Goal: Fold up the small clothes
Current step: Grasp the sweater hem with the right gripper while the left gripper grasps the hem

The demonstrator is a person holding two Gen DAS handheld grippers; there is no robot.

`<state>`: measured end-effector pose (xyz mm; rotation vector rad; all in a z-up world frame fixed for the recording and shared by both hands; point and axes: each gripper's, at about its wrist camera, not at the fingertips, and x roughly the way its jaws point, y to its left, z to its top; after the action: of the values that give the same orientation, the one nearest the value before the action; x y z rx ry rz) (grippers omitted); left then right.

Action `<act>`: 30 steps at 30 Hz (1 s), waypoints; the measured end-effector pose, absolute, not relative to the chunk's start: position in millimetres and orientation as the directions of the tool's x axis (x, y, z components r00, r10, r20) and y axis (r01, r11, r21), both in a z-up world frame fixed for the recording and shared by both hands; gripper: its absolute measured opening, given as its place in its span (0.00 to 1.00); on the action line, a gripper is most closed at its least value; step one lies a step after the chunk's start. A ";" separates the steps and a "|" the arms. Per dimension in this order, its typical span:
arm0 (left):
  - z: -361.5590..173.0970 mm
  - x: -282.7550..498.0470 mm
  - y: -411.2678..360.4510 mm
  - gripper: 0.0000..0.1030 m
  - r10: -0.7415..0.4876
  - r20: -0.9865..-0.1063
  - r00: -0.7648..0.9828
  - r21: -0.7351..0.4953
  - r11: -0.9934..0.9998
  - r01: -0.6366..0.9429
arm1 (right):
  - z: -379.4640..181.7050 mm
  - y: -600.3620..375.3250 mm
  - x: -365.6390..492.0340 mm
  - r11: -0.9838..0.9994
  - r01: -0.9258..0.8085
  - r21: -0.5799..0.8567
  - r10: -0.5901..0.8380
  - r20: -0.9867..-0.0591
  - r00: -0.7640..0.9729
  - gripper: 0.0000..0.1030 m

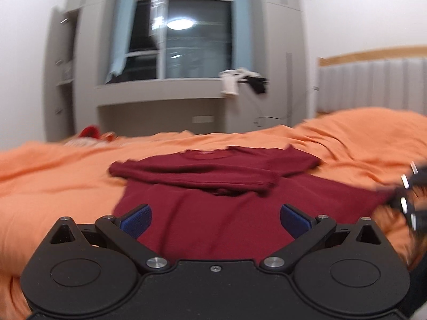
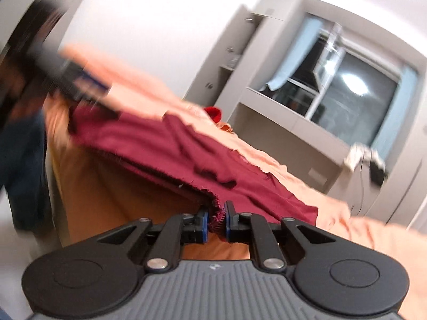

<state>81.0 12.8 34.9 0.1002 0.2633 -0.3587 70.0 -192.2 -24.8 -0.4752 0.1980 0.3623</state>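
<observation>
Pinching the frayed hem of the maroon shirt [image 2: 186,144], the right claw [image 2: 216,220] is clamped on the cloth, lifting that corner off the orange bedspread [image 2: 106,186], likely to carry it across for the next fold. Left claw [image 1: 216,220] hovers with fingers wide apart over the near part of the shirt, holding nothing, probably ready to pin or take the other corner. Farther on, both sleeves lie folded inward across the chest. Beyond: a small red item [image 1: 90,131], then the window [image 1: 186,42].
</observation>
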 end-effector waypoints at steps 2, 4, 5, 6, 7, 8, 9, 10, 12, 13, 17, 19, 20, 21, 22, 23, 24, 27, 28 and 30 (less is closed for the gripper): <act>32.0 72.3 1.8 0.99 -0.363 -0.258 0.896 0.112 0.909 0.400 | -12.5 -201.6 74.9 0.858 -0.388 -0.337 0.311 -0.261 0.914 0.12; 27.7 65.8 -9.6 0.99 -0.374 -0.252 0.893 0.187 0.886 0.424 | -5.2 -208.0 76.7 0.870 -0.386 -0.308 0.318 -0.248 0.915 0.11; 25.3 63.1 -15.8 0.99 -0.367 -0.252 0.896 0.229 0.877 0.423 | -2.0 -210.0 77.3 0.873 -0.383 -0.301 0.319 -0.241 0.917 0.11; 21.5 62.0 -24.4 0.99 -0.345 -0.257 0.903 0.281 0.867 0.411 | 1.4 -212.8 77.4 0.876 -0.382 -0.293 0.321 -0.235 0.917 0.11; 17.5 62.0 -32.2 0.99 -0.317 -0.265 0.911 0.328 0.859 0.394 | 5.1 -215.8 78.4 0.880 -0.383 -0.281 0.326 -0.230 0.917 0.11; 12.2 62.9 -40.7 0.99 -0.275 -0.273 0.922 0.381 0.849 0.366 | 8.5 -221.0 75.8 0.884 -0.383 -0.268 0.329 -0.224 0.917 0.11; 7.3 65.8 -48.5 0.99 -0.225 -0.279 0.933 0.429 0.841 0.331 | 12.9 -226.7 72.0 0.888 -0.381 -0.257 0.331 -0.216 0.919 0.11; 2.6 69.9 -55.3 0.99 -0.166 -0.283 0.944 0.471 0.834 0.288 | 16.0 -229.2 70.6 0.892 -0.377 -0.250 0.330 -0.209 0.920 0.11; -4.5 80.0 -62.6 0.99 -0.069 -0.300 0.951 0.518 0.825 0.223 | 20.7 -236.1 65.0 0.898 -0.369 -0.240 0.327 -0.198 0.924 0.11; -7.2 86.2 -64.2 0.99 -0.029 -0.318 0.948 0.531 0.823 0.203 | 22.7 -238.8 64.0 0.901 -0.366 -0.233 0.325 -0.196 0.925 0.11; -15.9 100.6 -66.8 0.99 0.064 -0.364 0.929 0.564 0.809 0.165 | 29.5 -248.1 63.7 0.911 -0.365 -0.189 0.331 -0.192 0.924 0.11; -18.3 99.2 -69.0 0.99 0.067 -0.372 0.926 0.579 0.797 0.175 | 31.9 -249.8 62.8 0.911 -0.370 -0.183 0.337 -0.192 0.922 0.11; -19.4 96.6 -70.6 0.99 0.061 -0.370 0.927 0.587 0.788 0.183 | 33.0 -249.4 62.8 0.909 -0.373 -0.185 0.339 -0.191 0.921 0.11; -21.2 93.0 -73.6 0.99 0.045 -0.360 0.932 0.597 0.779 0.192 | 34.3 -248.6 61.9 0.908 -0.376 -0.184 0.343 -0.190 0.920 0.11; -21.9 87.7 -77.2 0.99 0.021 -0.343 0.939 0.607 0.768 0.204 | 34.9 -247.2 60.9 0.906 -0.382 -0.181 0.349 -0.190 0.918 0.11; -22.2 81.3 -81.4 0.99 -0.007 -0.321 0.947 0.617 0.757 0.215 | 36.6 -247.3 60.7 0.905 -0.388 -0.176 0.355 -0.191 0.915 0.11; -23.2 75.0 -83.3 0.99 -0.032 -0.299 0.954 0.626 0.748 0.221 | 38.1 -246.1 59.4 0.904 -0.391 -0.172 0.359 -0.191 0.914 0.11; -24.4 60.1 -104.4 0.99 -0.089 -0.208 0.974 0.660 0.723 0.206 | 40.5 -245.2 56.6 0.903 -0.398 -0.160 0.367 -0.192 0.910 0.11; -25.9 59.5 -112.1 0.99 -0.091 -0.185 0.979 0.672 0.715 0.193 | 40.9 -245.2 57.2 0.904 -0.399 -0.157 0.368 -0.192 0.910 0.11; -29.3 61.2 -129.5 0.99 -0.083 -0.157 0.984 0.694 0.699 0.170 | 39.9 -246.5 57.8 0.904 -0.399 -0.150 0.369 -0.193 0.909 0.11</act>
<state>61.2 -129.5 -29.3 0.7844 0.1170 -0.1412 57.8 -246.5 39.9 -0.1889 0.1624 0.3987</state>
